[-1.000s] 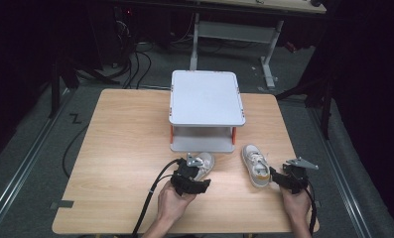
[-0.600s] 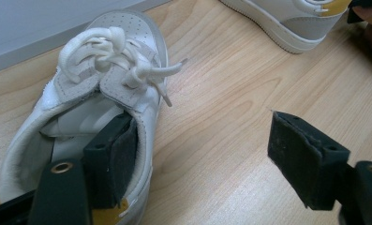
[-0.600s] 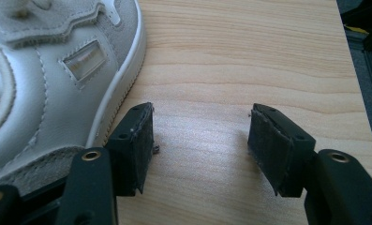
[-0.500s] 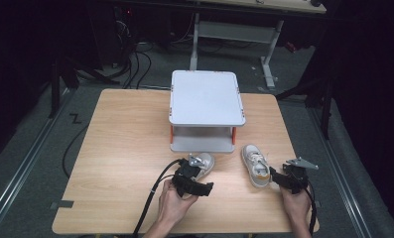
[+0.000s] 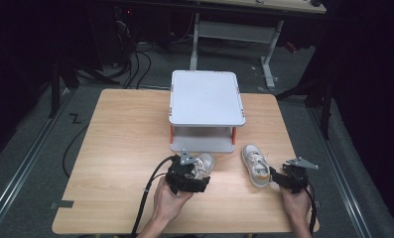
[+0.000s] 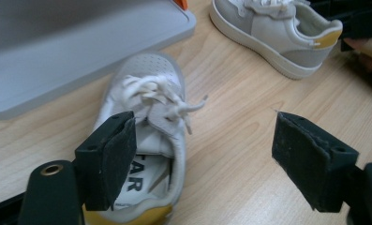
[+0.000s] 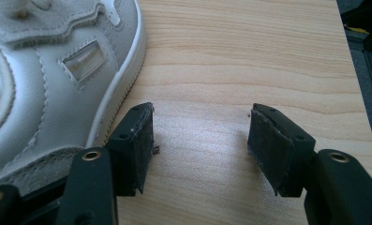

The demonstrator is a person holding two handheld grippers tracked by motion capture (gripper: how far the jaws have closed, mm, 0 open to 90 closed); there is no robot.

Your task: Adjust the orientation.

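My left gripper (image 6: 204, 154), jaws just widening, straddles the left shoe's (image 6: 146, 140) side wall unpressed; my right gripper (image 7: 200, 150) gapes emptily beside the right shoe (image 7: 52, 79).

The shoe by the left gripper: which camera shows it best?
The left gripper view: the left shoe lies close up, laces, printed insole and yellow heel all clear, with one jaw over its opening. The high view shows it small, partly hidden by the left gripper. The right gripper view shows the other shoe.

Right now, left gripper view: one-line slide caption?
Open left gripper over a white sneaker beside the grey shelf; second sneaker beyond.
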